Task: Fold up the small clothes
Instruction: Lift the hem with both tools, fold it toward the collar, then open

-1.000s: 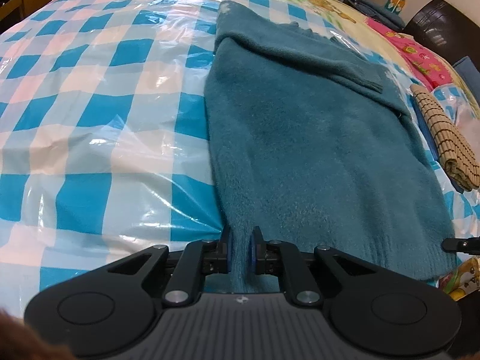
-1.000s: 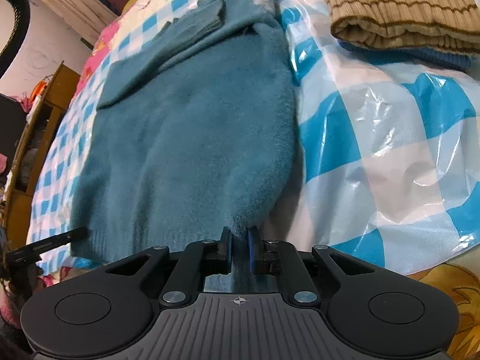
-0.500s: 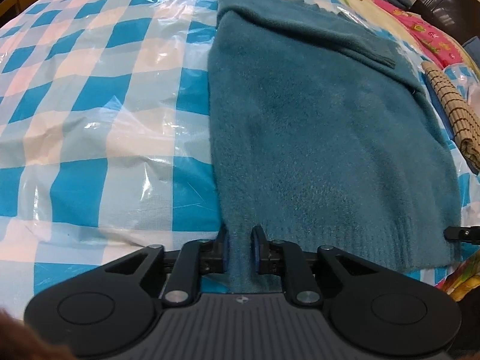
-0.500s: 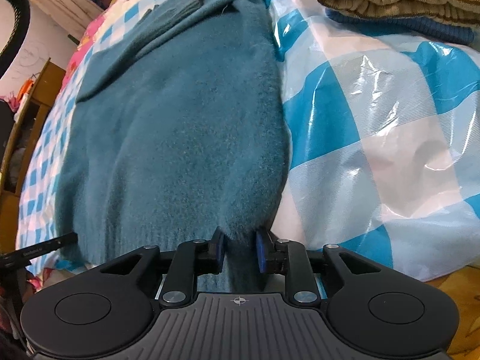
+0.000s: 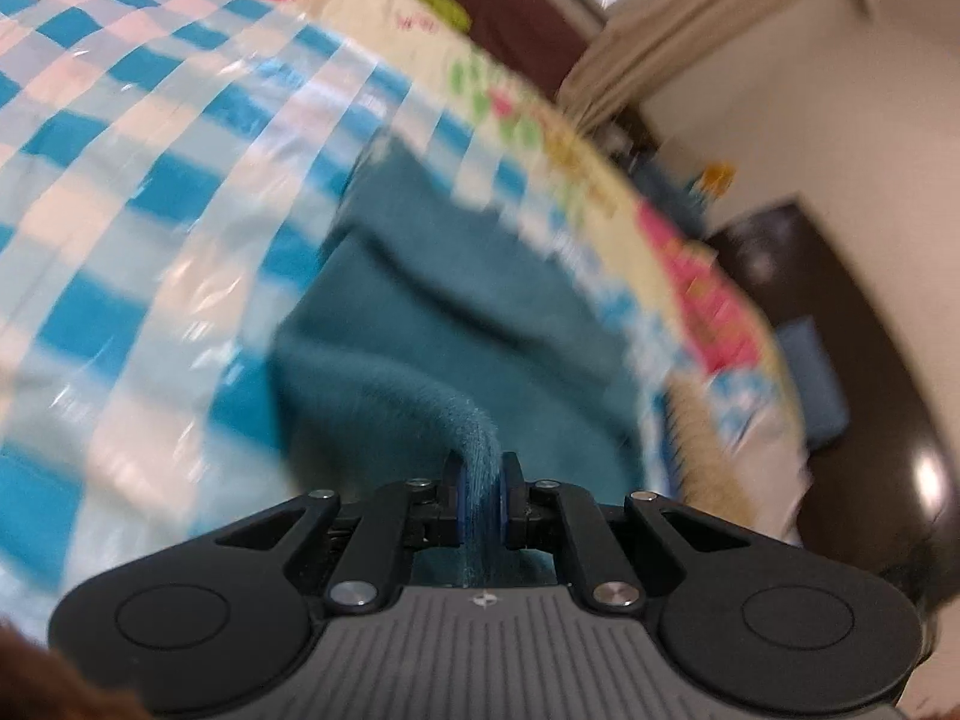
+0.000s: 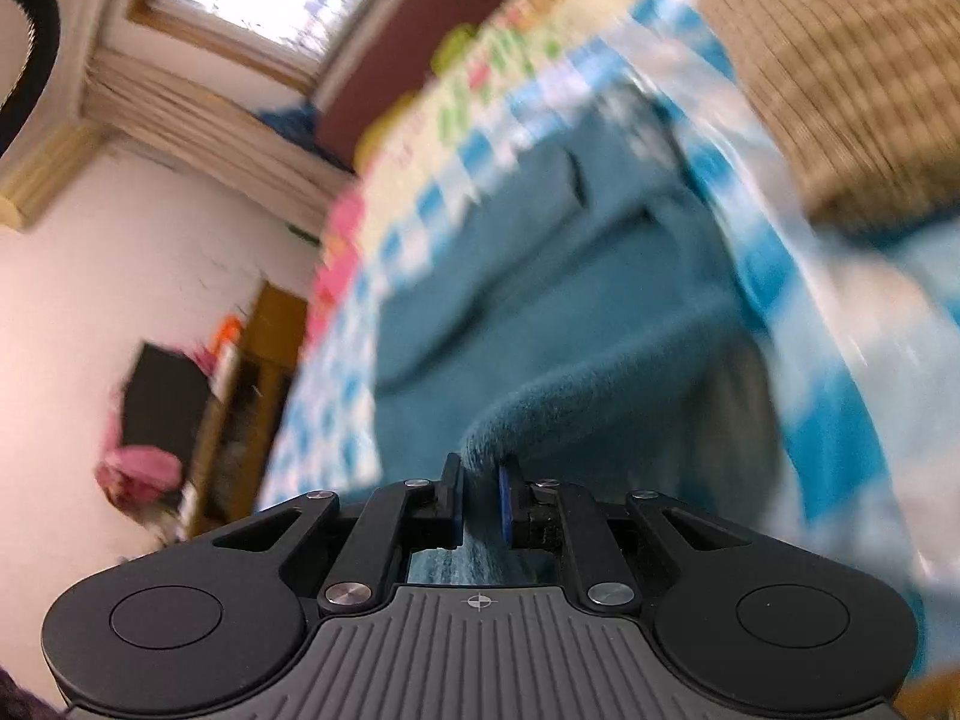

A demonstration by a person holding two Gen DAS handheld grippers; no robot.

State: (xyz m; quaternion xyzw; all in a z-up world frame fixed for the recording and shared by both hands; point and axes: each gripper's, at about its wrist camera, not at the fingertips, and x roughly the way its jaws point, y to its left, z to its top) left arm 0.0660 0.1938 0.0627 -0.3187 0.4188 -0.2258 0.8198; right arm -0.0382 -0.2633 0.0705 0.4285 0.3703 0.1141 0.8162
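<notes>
A teal fuzzy sweater (image 5: 456, 312) lies on a bed with a blue-and-white checked plastic cover (image 5: 120, 192). My left gripper (image 5: 481, 483) is shut on the sweater's bottom hem at its left corner and holds it lifted off the bed. In the right wrist view my right gripper (image 6: 480, 501) is shut on the hem of the sweater (image 6: 540, 276) at its right corner, also lifted. The fabric rises in a ridge into each pair of fingers. Both views are blurred by motion.
A folded tan striped garment (image 6: 840, 78) lies on the bed to the right of the sweater. A wooden cabinet (image 6: 252, 396) stands by the wall on the left. A dark headboard (image 5: 840, 300) is at the far right.
Both grippers have lifted the sweater's hem off the bed and tilted upward and forward. The hem lay flat before; now it hangs raised from both grippers.
</notes>
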